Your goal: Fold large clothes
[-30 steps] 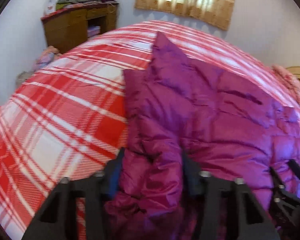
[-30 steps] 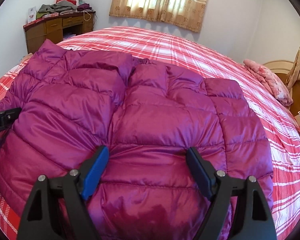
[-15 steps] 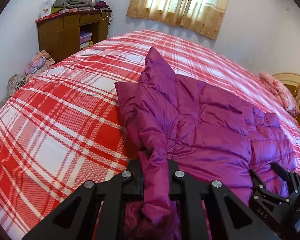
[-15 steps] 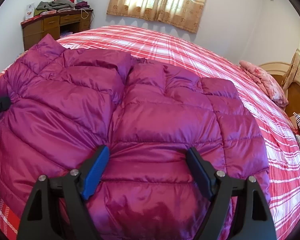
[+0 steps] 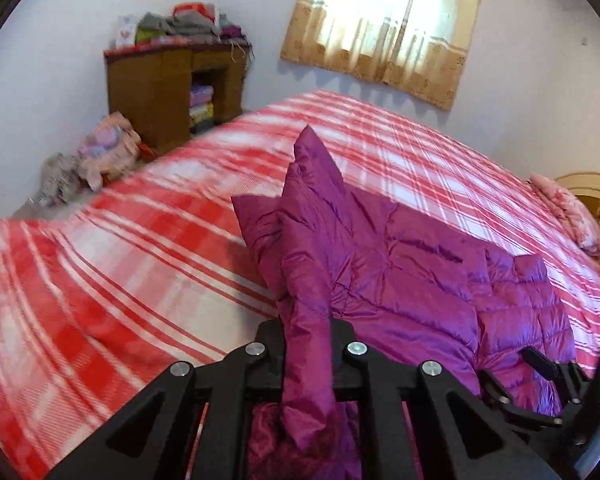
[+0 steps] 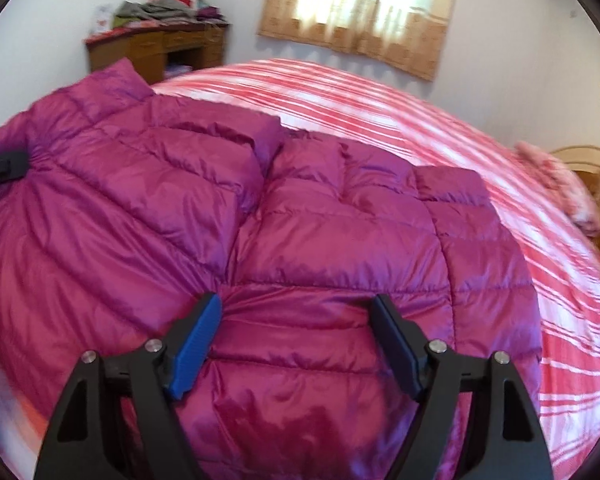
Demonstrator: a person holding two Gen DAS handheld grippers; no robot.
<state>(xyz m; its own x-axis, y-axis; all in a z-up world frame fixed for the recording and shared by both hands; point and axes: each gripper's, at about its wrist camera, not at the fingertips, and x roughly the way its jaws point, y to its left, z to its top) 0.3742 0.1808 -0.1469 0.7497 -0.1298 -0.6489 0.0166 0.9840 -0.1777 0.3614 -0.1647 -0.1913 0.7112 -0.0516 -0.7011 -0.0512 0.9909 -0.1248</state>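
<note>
A large magenta quilted down jacket (image 5: 412,280) lies on the red and white plaid bed (image 5: 100,280). My left gripper (image 5: 308,336) is shut on the jacket's left edge and holds a fold of it lifted off the bed. In the right wrist view the jacket (image 6: 300,220) fills the frame. My right gripper (image 6: 296,320) is wide open with its jaws around a bulge of the jacket's near edge, the fabric between them. The left gripper's side shows at the far left (image 6: 0,166). The right gripper shows at the lower right of the left wrist view (image 5: 540,364).
A wooden desk (image 5: 168,92) piled with clothes stands against the far wall on the left, with a heap of clothes (image 5: 100,152) on the floor beside it. A curtained window (image 5: 388,20) is behind the bed. A pink cloth (image 5: 568,208) lies at the bed's right edge.
My left gripper went from open around the jacket's edge to shut on it, then lifted it. The right gripper stayed open on the near edge while the view shifted upward.
</note>
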